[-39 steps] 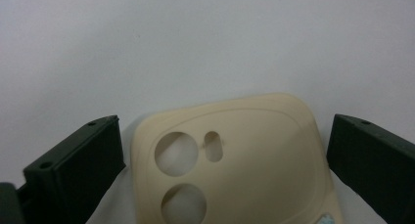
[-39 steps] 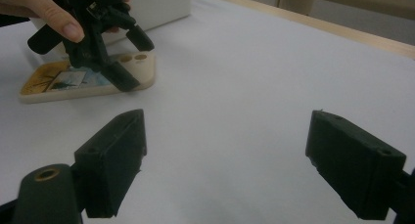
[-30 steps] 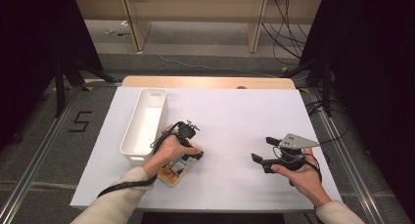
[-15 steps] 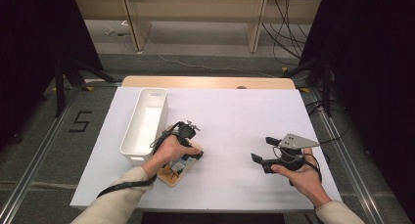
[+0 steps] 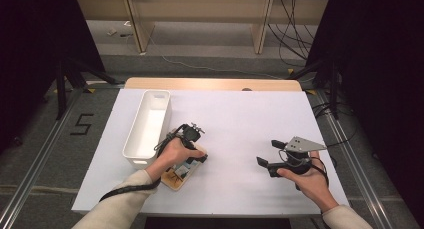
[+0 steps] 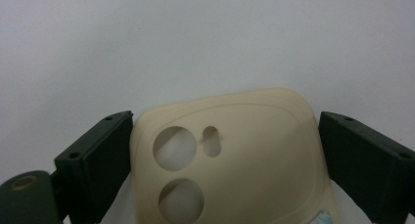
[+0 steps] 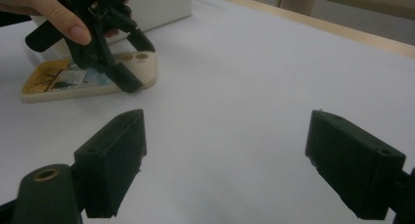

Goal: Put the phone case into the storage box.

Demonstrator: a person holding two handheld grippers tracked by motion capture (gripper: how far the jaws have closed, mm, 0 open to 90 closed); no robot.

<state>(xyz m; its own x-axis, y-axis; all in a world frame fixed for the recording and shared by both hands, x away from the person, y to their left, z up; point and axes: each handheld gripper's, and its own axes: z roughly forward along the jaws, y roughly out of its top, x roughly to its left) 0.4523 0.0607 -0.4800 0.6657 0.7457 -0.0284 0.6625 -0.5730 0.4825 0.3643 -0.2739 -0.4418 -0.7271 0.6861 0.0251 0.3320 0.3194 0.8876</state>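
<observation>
One phone case [image 5: 183,170] lies just right of the one white bin [image 5: 148,127]. The left gripper [image 6: 225,150] straddles its cream end, fingers barely apart from it; right gripper [image 5: 267,156] gapes empty.

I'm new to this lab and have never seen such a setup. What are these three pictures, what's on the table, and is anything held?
A person holds a hand-operated two-jaw gripper in each hand. The high view looks down on the white table; the two gripper views look along each gripper's own black jaws. On the table lie a white bin and a cream phone case. The left gripper straddles the case's camera end: one jaw looks to touch it, the other stands off, so it is not yet gripped. The right gripper is open, holding nothing.
</observation>
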